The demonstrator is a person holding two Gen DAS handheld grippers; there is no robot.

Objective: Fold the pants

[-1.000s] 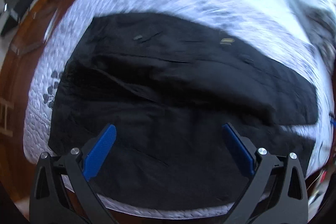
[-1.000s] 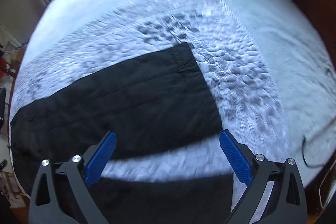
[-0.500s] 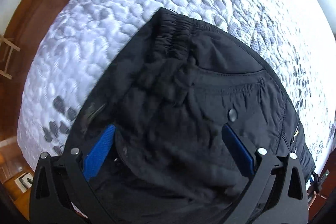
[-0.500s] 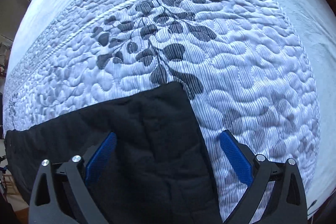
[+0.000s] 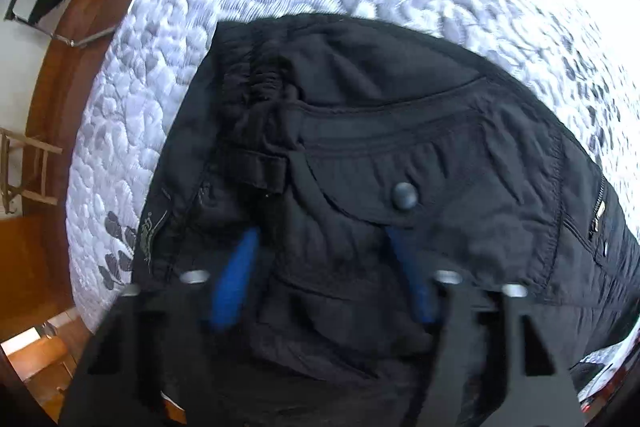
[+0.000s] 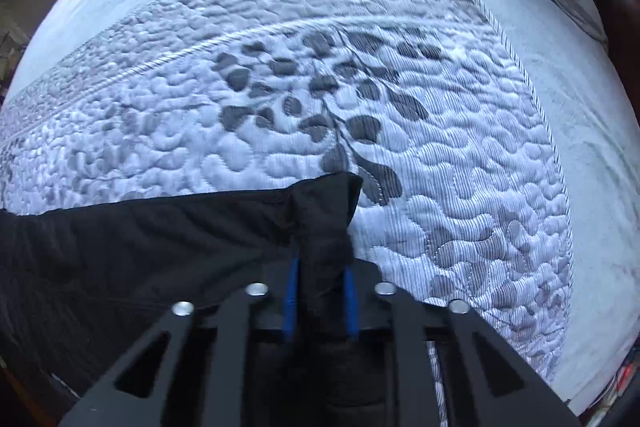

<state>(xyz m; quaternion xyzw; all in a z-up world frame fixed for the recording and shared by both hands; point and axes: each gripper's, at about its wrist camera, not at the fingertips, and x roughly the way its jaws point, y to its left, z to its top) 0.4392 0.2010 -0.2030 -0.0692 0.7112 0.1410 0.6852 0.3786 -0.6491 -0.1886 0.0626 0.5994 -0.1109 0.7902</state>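
Beneath both grippers, black pants (image 5: 400, 155) lie spread on a white quilted bedspread (image 6: 460, 167) stitched with grey leaves. Ahead of the left gripper (image 5: 320, 251) sits the waist end: matte, lightly crinkled fabric with a gathered elastic band, a pocket flap and a round snap. Its blue pads are closing with bunched cloth between them. The right gripper (image 6: 320, 267) is clamped on the hem corner; the leg stretches away to its left.
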